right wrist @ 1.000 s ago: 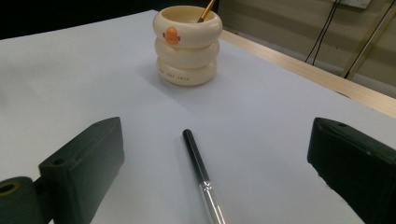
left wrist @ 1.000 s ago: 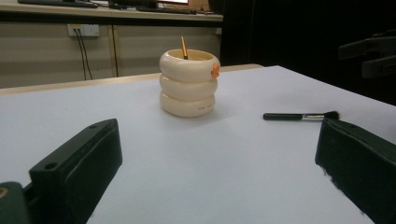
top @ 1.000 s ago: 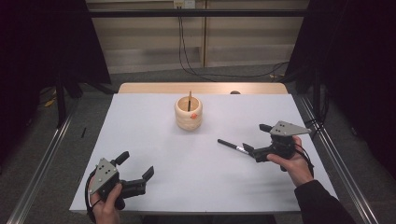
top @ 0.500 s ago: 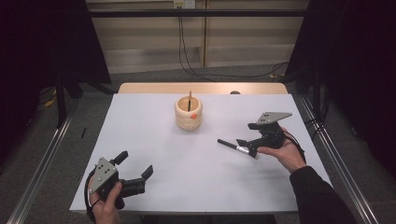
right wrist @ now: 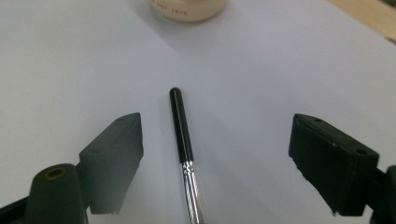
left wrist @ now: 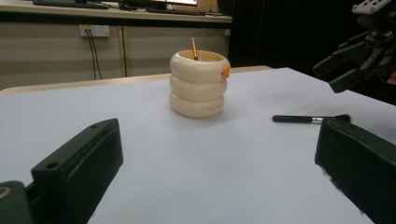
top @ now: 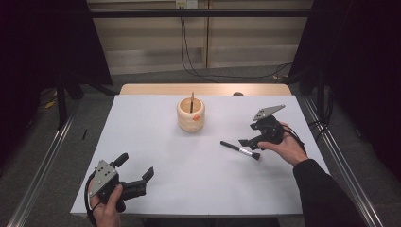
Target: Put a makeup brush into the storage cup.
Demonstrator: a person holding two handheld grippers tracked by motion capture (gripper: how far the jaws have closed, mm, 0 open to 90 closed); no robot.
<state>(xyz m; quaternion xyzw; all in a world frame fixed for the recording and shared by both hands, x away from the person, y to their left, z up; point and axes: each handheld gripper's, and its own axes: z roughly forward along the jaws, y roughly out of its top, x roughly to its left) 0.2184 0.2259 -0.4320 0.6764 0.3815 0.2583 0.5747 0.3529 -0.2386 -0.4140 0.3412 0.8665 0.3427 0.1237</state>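
A black-handled brush point(top: 239, 150) with a silver ferrule lies flat on the white table point(top: 156, 142), right of centre. My right gripper point(top: 249, 140) hovers over its bristle end. In the right gripper view the handle point(right wrist: 181, 135) lies between the jaws of that gripper point(right wrist: 217, 126), which have just been closing a little and stand open, clear of it. A cream ringed holder point(top: 191, 115) with a thin stick point(top: 192, 101) upright inside stands beyond. My left gripper point(top: 136, 165) rests open and empty at the near left corner, facing the holder point(left wrist: 198, 84).
The table's wooden far edge point(top: 203, 89) and metal side rails point(top: 340, 156) border the white surface. Cables hang down the back wall point(top: 189, 42). The left gripper view also takes in the right gripper point(left wrist: 341, 70) and the brush point(left wrist: 303, 119).
The right hand carried its gripper away from the person and slightly left, over the brush. The left gripper and the brush have stayed put.
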